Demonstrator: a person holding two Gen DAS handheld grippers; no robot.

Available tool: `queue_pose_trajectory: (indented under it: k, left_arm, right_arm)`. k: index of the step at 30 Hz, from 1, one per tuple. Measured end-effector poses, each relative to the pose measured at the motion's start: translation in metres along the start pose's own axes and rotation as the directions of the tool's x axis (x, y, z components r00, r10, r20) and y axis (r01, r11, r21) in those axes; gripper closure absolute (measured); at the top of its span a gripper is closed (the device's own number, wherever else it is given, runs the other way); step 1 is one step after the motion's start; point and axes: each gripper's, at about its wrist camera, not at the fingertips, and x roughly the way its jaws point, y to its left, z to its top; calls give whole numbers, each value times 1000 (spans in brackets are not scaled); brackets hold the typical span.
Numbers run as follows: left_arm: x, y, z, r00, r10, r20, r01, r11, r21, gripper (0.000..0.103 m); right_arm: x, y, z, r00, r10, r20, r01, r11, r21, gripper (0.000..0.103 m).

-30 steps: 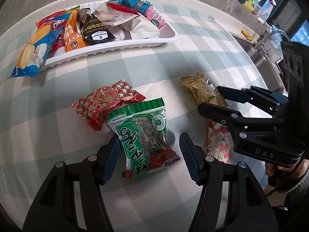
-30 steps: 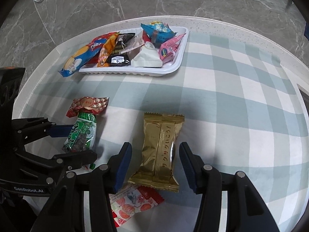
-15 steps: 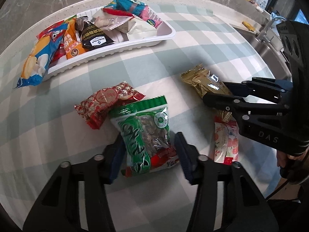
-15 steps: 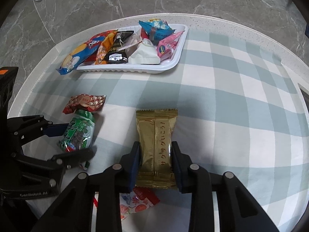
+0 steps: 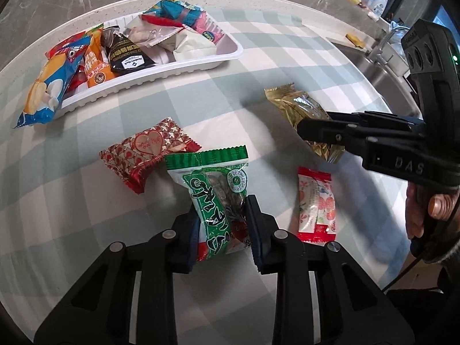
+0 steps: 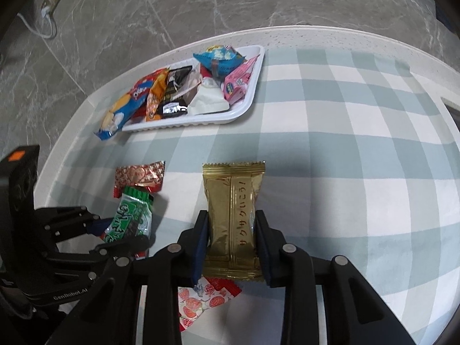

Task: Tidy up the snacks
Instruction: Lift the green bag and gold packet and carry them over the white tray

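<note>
Left hand-held gripper (image 5: pixel 222 224) clamps green packet (image 5: pixel 220 201) | right hand-held gripper (image 6: pixel 231 243) clamps gold packet (image 6: pixel 231 210) | checked tablecloth (image 6: pixel 345 149), marble floor (image 6: pixel 201 5)

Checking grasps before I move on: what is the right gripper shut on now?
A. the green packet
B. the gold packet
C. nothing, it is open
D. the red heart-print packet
B: in the right wrist view the right gripper has both fingers pressed against the sides of the gold packet, while the green packet sits in the left gripper.
</note>
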Motion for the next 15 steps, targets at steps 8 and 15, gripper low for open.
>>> queue_pose_trajectory:
  k: [8, 15]
  left_arm:
    - [-16, -1, 1, 999, -25, 34, 24, 1000, 8, 77]
    - [-29, 2, -1, 997, -45, 58, 45, 999, 4, 77]
  right_arm:
    - [-9, -2, 2, 1000, 25, 17, -25, 999, 31, 70]
    - [-15, 1, 3, 998, 47, 30, -48, 998, 43, 70]
